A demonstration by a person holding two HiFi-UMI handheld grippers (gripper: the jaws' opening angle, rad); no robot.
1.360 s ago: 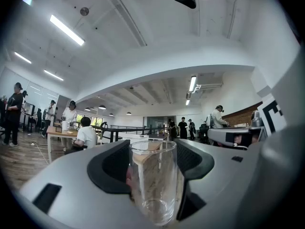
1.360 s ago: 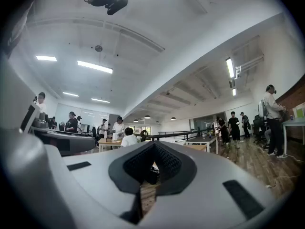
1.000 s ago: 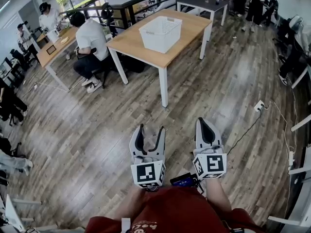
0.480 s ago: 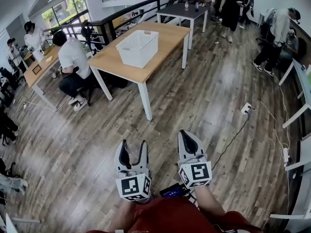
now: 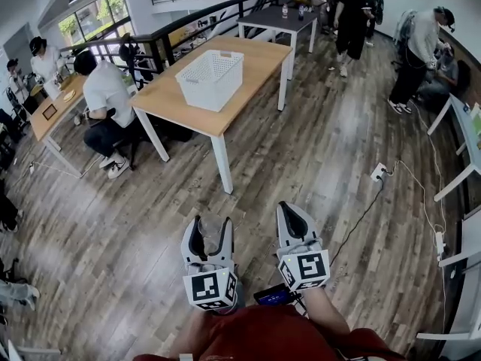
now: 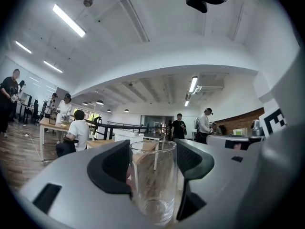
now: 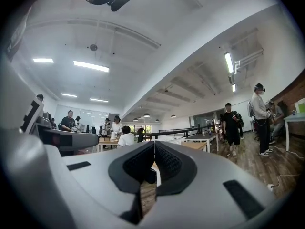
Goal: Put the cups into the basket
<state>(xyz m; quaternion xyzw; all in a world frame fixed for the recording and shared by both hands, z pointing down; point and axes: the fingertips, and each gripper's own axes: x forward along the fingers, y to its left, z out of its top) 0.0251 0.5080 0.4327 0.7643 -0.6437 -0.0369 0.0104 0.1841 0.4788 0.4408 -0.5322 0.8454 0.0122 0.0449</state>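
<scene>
A clear glass cup (image 6: 152,180) stands upright between the black pads of my left gripper (image 6: 153,168), which is shut on it; in the head view the cup (image 5: 212,235) shows in the left gripper (image 5: 210,235) low in the frame. My right gripper (image 5: 292,218) is beside it, jaws shut together with nothing in them; the right gripper view shows the pads (image 7: 164,163) meeting. The white mesh basket (image 5: 210,77) sits on a wooden table (image 5: 248,62) well ahead of both grippers, over the wooden floor.
The table's white leg (image 5: 222,164) stands between me and the basket. A person sits on a chair (image 5: 105,100) at the table's left. Other people stand at the back right (image 5: 353,13). A cable and floor socket (image 5: 378,173) lie to the right.
The table and basket have drawn nearer in the head view over the last second. The left gripper's jaws have come in round the glass cup; the right gripper stays shut.
</scene>
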